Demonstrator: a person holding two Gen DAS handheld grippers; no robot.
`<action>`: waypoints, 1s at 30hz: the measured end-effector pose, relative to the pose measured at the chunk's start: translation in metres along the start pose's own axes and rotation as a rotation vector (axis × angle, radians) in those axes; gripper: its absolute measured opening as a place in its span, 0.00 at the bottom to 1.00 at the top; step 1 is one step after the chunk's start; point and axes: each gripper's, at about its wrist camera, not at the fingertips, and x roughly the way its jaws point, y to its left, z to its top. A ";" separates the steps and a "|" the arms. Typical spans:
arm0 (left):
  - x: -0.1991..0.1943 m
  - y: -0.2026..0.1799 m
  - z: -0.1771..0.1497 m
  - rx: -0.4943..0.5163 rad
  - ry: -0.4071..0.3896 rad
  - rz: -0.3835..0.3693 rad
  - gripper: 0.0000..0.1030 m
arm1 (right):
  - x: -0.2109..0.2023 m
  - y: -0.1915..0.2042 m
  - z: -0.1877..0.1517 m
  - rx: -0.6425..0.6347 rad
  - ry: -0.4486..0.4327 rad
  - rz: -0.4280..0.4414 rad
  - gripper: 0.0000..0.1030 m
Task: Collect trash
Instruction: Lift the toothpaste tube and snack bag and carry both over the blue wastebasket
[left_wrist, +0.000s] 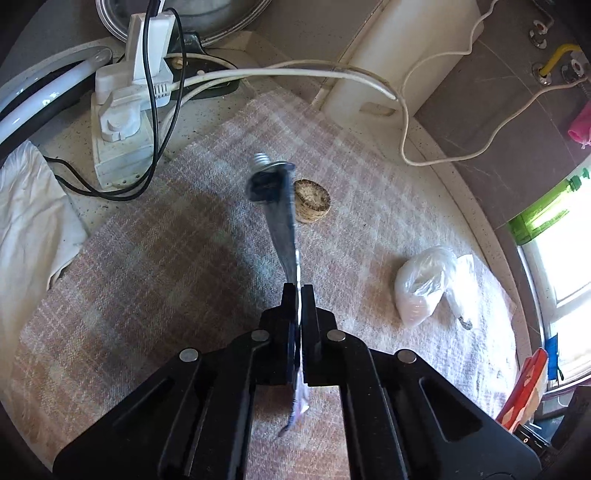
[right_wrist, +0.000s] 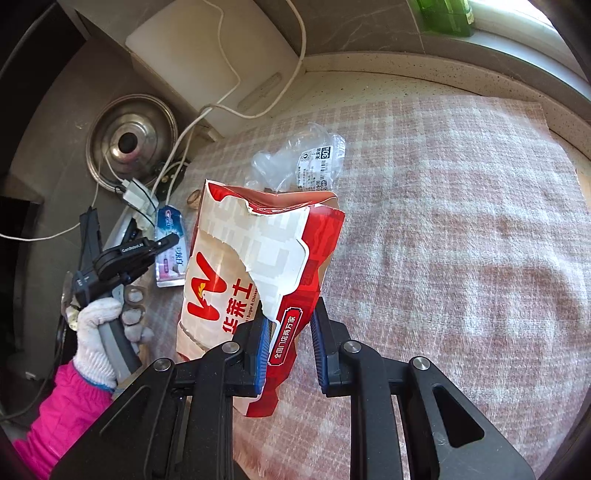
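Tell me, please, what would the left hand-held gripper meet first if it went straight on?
Probably the round brown cork-like disc on the checked pink cloth, just beyond the flattened toothpaste tube it holds; depth is unclear.

The toothpaste tube (left_wrist: 282, 218) pinched in the left gripper (left_wrist: 299, 291) is smeared by motion blur in the left wrist view, so its print can't be read there, and it covers the near side of the cork coaster (left_wrist: 313, 200) right behind it. In the right wrist view the torn paper bag (right_wrist: 255, 273) hides the lower part of the clear plastic wrapper (right_wrist: 295, 162) behind it, and that wrapper's small label text is too tiny to read.
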 end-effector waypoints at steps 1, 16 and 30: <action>-0.006 -0.002 -0.001 0.004 -0.009 -0.011 0.00 | -0.002 0.000 -0.001 -0.001 -0.002 -0.003 0.18; -0.100 -0.002 -0.052 0.116 -0.061 -0.112 0.00 | -0.009 0.032 -0.028 -0.055 -0.003 -0.001 0.18; -0.168 0.046 -0.128 0.132 -0.022 -0.143 0.00 | -0.013 0.069 -0.104 -0.099 0.039 0.001 0.18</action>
